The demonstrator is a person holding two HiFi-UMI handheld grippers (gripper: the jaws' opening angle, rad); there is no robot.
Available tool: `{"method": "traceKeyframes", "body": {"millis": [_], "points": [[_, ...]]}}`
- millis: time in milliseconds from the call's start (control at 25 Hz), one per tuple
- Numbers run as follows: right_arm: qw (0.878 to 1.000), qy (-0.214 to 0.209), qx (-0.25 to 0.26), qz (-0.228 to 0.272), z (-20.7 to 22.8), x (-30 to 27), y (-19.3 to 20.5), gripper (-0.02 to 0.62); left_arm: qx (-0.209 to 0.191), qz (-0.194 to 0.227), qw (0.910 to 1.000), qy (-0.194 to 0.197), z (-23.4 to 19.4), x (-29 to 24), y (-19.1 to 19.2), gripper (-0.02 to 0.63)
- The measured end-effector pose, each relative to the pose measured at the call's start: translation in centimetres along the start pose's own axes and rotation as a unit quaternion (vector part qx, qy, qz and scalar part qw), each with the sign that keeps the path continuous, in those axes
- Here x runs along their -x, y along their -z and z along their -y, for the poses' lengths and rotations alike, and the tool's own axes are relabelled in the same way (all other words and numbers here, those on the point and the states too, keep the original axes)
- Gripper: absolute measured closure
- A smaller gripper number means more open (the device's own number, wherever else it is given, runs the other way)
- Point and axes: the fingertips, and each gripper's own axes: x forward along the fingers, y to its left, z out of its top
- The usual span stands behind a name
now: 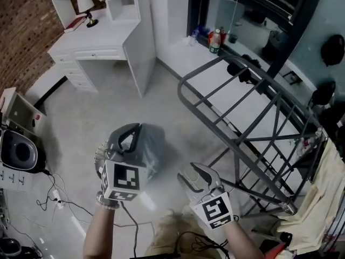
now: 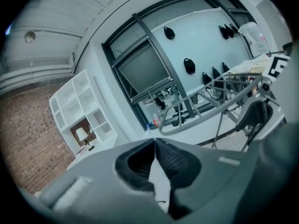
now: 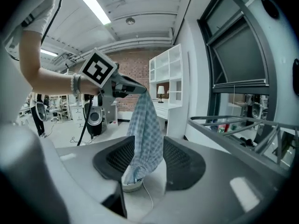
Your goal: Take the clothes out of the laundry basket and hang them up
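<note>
Pale-grey floor [image 1: 81, 123] below, left tool [image 1: 128, 139] pinches checked cloth [image 3: 147, 129], right tool [image 1: 198, 174] gapes empty by rack [image 3: 222, 133].

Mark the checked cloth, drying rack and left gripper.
checked cloth [image 3: 148, 134], right gripper view, middle of the hanging drape
drying rack [image 3: 224, 136], right gripper view, near rail
left gripper [image 3: 142, 89], right gripper view, fingertips pinching the cloth

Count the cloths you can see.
2. A checked cloth hangs from the left gripper; a cream cloth hangs at the head view's right edge. More may be hidden.
</note>
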Motion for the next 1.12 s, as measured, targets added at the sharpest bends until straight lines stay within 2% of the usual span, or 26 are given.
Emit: {"method": "traceKeyframes", "body": {"millis": [320,600,760,1000,1040,1080,1120], "points": [[0.999,0.042,-0.007,0.021,-1.6,3.4,-4.1,0.383,-0.010,0.067,0.9970,0.037,-0.9,1.9,-13.3,0.601],[0.995,0.091,0.007,0.041,-0.4,3.8,-7.2,0.348,-0.040,0.128,0.9895,0.055,0.3,4.0,-22.5,0.601],[0.993,0.113,0.009,0.043,0.1,3.5,-8.2,0.337,-0.052,0.158,0.9838,0.067,1.1,5.8,-25.6,0.601],[0.995,0.095,0.009,0.040,-0.6,2.1,-8.7,0.339,-0.061,0.176,0.9787,0.085,1.8,6.7,-27.1,0.601],[0.995,0.096,0.010,0.038,-0.6,2.0,-8.6,0.346,-0.061,0.177,0.9784,0.088,1.9,6.7,-26.9,0.601],[0.994,0.100,0.012,0.035,-0.5,2.0,-8.6,0.411,-0.061,0.177,0.9781,0.091,1.9,6.6,-26.8,0.601],[0.994,0.104,0.013,0.032,-0.3,2.1,-8.6,0.523,-0.060,0.177,0.9780,0.093,1.8,6.5,-26.5,0.601]]}}
